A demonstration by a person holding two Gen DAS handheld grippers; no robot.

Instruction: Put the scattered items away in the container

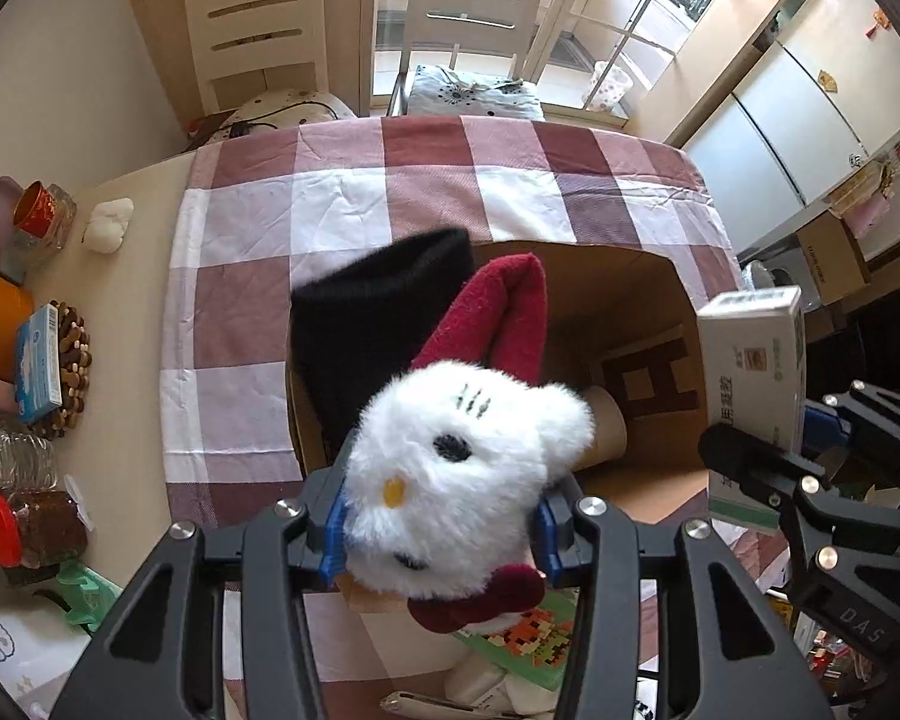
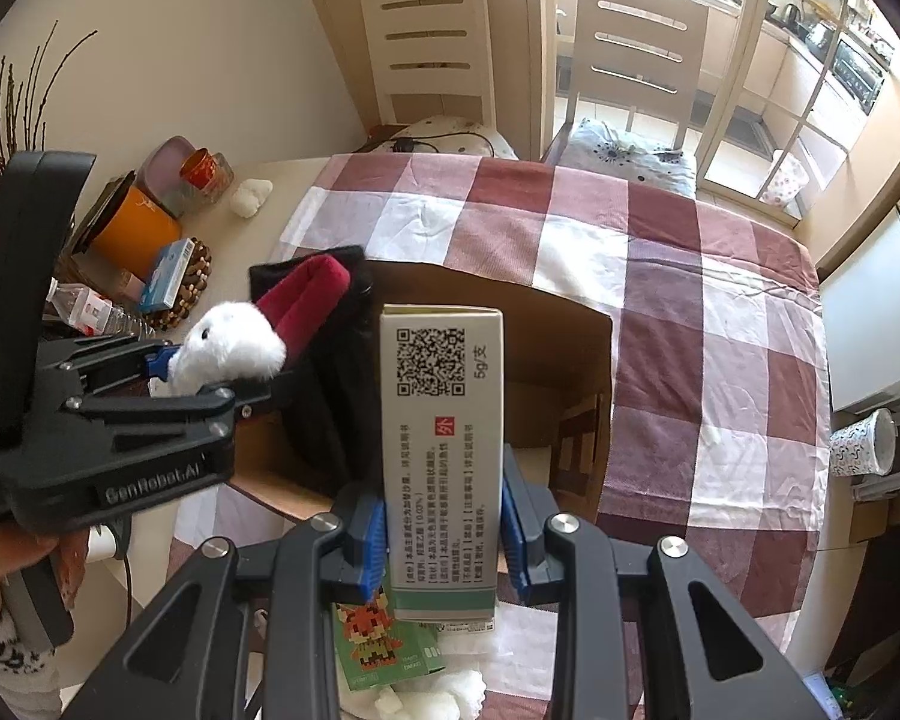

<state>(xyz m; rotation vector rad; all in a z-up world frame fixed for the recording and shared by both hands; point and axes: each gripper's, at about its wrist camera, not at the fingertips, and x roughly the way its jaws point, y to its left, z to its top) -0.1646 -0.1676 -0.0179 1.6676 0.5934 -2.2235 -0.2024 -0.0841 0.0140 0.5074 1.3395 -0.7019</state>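
My left gripper (image 1: 441, 531) is shut on a white plush cat toy (image 1: 456, 474) with red ears and bow, held above the near edge of an open cardboard box (image 1: 648, 300). A black sock (image 1: 378, 324) hangs over the box's left wall; a paper cup (image 1: 606, 426) lies inside. My right gripper (image 2: 444, 531) is shut on a white medicine carton (image 2: 441, 450) with a QR code, upright over the box (image 2: 546, 324). The left gripper (image 2: 168, 372) and toy (image 2: 228, 348) show at left in the right wrist view; the carton (image 1: 756, 372) shows at right in the left wrist view.
The box stands on a checked tablecloth (image 1: 330, 216). A green pixel-art pack (image 2: 384, 636) and white fluffy bits (image 2: 432, 702) lie near the front. Jars, an orange pot (image 2: 132, 234), a blue pack (image 2: 165, 276) and bottles crowd the table's left. Two chairs (image 1: 474, 12) stand behind.
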